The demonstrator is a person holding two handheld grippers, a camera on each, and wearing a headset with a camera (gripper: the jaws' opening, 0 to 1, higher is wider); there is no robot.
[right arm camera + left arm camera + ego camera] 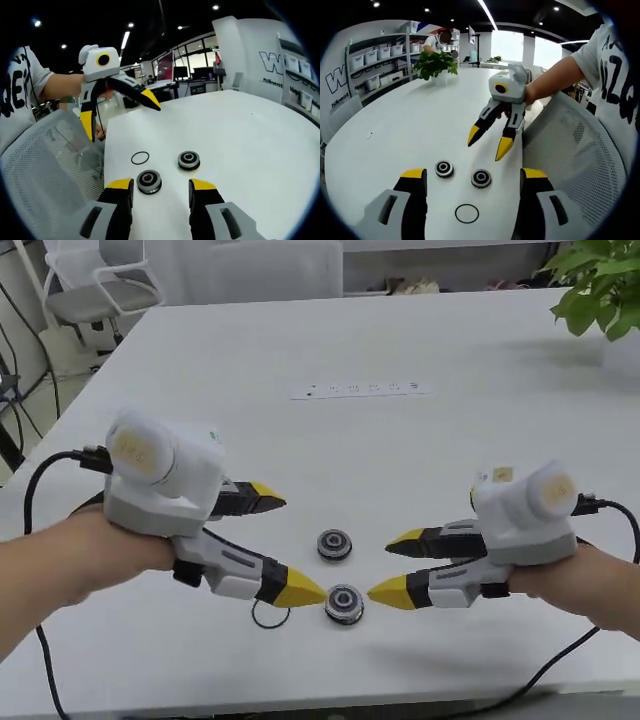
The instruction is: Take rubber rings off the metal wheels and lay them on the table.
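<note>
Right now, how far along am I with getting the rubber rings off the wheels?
Done: one rubber ring lies loose on the table. In hand: nothing; left tool and right tool are open, flanking the near wheel. Left: that wheel and the far wheel both look dark-rimmed, so rings seem to remain.

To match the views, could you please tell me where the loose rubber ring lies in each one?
Head view: loose rubber ring lower centre, under the left gripper's lower jaw.
Left gripper view: bottom centre, between its jaws.
Right gripper view: left of centre, above its left jaw.
Shared landmark: the nearer metal wheel beside it.
</note>
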